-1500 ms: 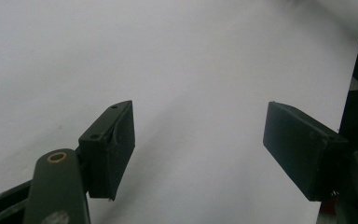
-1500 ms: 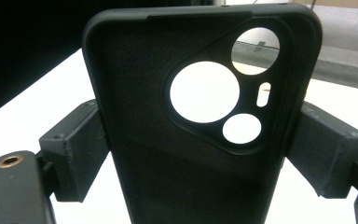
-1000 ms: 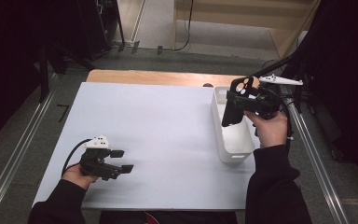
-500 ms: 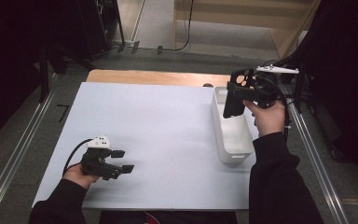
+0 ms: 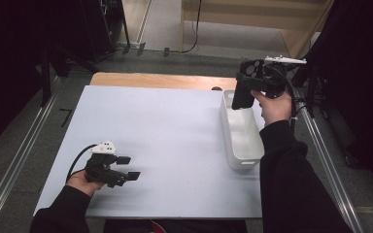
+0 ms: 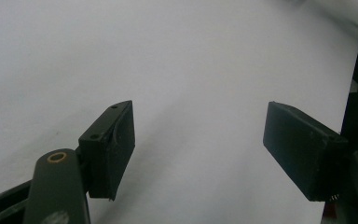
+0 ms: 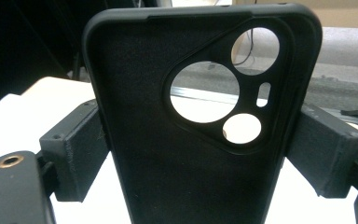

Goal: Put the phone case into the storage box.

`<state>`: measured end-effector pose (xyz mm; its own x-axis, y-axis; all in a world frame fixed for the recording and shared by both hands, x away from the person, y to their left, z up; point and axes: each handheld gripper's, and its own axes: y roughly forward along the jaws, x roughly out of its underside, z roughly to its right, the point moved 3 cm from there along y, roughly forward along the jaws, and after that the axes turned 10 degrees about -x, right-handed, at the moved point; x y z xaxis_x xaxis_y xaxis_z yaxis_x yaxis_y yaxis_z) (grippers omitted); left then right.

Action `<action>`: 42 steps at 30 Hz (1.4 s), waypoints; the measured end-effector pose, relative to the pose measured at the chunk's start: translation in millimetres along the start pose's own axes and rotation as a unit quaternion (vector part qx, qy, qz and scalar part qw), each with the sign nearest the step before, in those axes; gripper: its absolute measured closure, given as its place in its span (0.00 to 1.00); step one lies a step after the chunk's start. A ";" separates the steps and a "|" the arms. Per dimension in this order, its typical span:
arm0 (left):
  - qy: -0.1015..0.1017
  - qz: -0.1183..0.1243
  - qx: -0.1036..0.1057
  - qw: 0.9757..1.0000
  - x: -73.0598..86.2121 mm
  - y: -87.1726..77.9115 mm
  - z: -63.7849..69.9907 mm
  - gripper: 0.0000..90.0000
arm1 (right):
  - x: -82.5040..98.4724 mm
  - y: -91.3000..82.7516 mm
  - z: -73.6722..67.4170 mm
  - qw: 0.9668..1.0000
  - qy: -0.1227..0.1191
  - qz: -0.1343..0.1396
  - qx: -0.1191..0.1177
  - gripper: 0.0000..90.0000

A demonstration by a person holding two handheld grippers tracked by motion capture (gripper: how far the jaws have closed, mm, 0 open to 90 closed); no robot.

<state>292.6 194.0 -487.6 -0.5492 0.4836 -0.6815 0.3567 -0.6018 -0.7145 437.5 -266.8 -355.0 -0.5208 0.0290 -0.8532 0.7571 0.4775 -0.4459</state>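
Holding a case (image 7: 186,126) clamped in the right gripper (image 5: 252,87) above the bin (image 5: 243,141); left gripper (image 5: 126,167) idling, jaws apart, empty. Next I'm judging: carrying it clear of the bin.

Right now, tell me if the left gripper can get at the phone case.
Probably not yet. The left gripper sits open, low at the table's near left, while the right gripper holds the phone case raised over the white bin, far across the bare tabletop.
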 end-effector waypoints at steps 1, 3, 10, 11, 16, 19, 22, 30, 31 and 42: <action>0.000 0.000 0.000 1.000 0.0 0.1 -0.1 0.27 | -1.4 2.6 0.1 1.000 -0.001 -0.002 0.003 0.13; 0.000 0.001 0.000 1.000 0.0 0.0 -0.3 0.27 | -3.9 7.1 0.2 1.000 -0.004 -0.005 0.010 0.13; 0.000 0.004 0.003 1.000 -0.3 -0.2 0.1 0.27 | -8.6 23.0 4.7 0.999 -0.007 -0.015 0.028 0.13; 0.001 0.004 0.003 1.000 -0.4 -0.2 0.1 0.27 | -9.0 24.9 5.7 0.999 -0.004 -0.016 0.031 0.13; 0.003 0.002 0.000 1.000 -0.6 -0.7 0.4 0.27 | -11.0 33.3 9.6 0.999 0.000 -0.012 0.043 0.13; 0.003 0.005 0.004 1.000 -0.9 -0.6 2.5 0.27 | -10.5 38.4 10.7 0.999 -0.001 -0.014 0.046 0.13; 0.007 0.003 0.003 1.000 -0.9 -0.1 3.0 0.27 | -9.4 43.7 12.0 0.998 -0.001 -0.016 0.055 0.13; 0.005 0.002 0.005 1.000 -0.5 -0.3 1.9 0.27 | -8.2 57.0 19.1 0.998 0.013 -0.009 0.064 0.13; 0.005 0.002 0.005 1.000 -0.5 -0.2 2.0 0.27 | -7.8 58.6 20.0 0.998 0.016 -0.009 0.065 0.13; 0.008 0.004 0.007 1.000 -1.1 -0.1 4.3 0.27 | -4.9 66.4 27.0 0.996 0.031 0.003 0.079 0.13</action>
<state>289.9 190.8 -486.1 -0.5334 0.4888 -0.6903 0.3512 -0.6145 -0.7064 501.0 -258.9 -387.7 -0.5365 0.0873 -0.8394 0.8098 0.3330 -0.4829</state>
